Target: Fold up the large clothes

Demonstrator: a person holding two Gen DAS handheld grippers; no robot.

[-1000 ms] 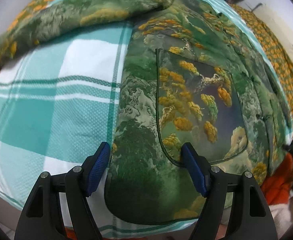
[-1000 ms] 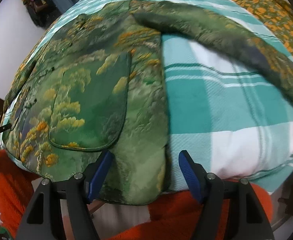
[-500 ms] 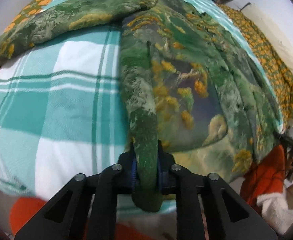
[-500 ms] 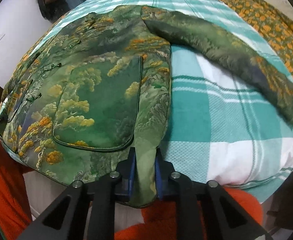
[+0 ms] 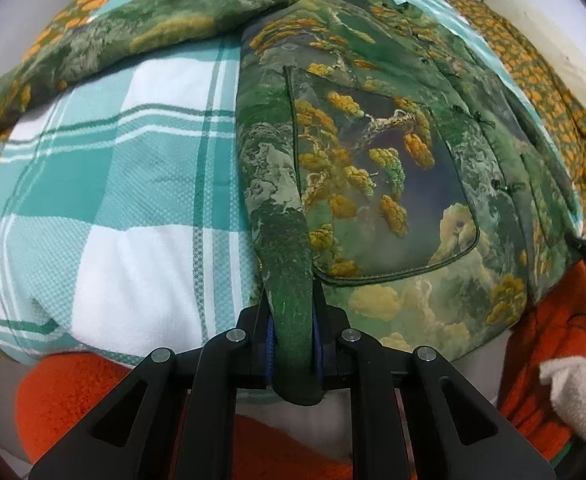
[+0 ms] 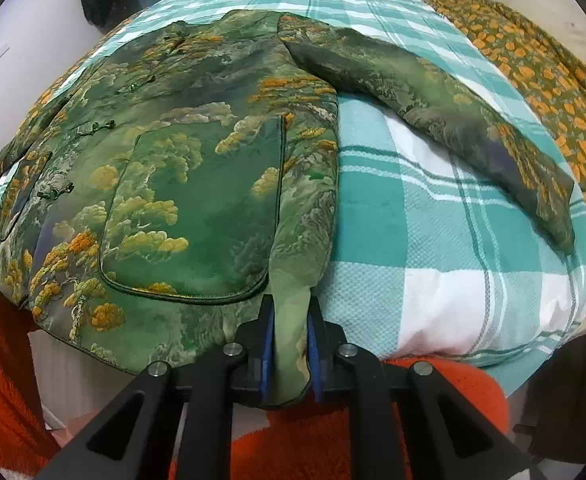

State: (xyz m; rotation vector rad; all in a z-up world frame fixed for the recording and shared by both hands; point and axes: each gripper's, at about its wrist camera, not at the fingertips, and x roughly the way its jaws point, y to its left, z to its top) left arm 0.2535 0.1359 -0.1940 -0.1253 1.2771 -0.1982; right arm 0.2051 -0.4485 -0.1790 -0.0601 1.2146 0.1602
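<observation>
- A large green jacket (image 5: 373,168) printed with golden-yellow trees and pale clouds lies spread flat, front up, on a bed; its hem reaches the near edge of the mattress.
- The fabric looks woven and slightly glossy, with a dark piped patch pocket (image 6: 197,216) on each front panel and small knotted fastenings down the middle.
- One sleeve (image 6: 433,120) stretches out sideways across the cover, lying flat and tapering to a dark cuff.
- The left gripper (image 5: 292,354) is pinched tight on a bunched fold at one bottom corner of the jacket, blue pads pressing the cloth from both sides.
- The right gripper (image 6: 289,354) is clamped the same way on the opposite bottom corner, with a tongue of cloth hanging out below its black jaws.
- The bed cover (image 6: 433,248) is a teal and white check with a fine waffle texture, puffed and rounded.
- A green quilt with orange dots (image 6: 541,80) lies along the far side.
- Below the bed edge is fuzzy orange material (image 6: 333,432), possibly the person's clothing.
- Plain pale walls (image 5: 565,40) surround the bed.
</observation>
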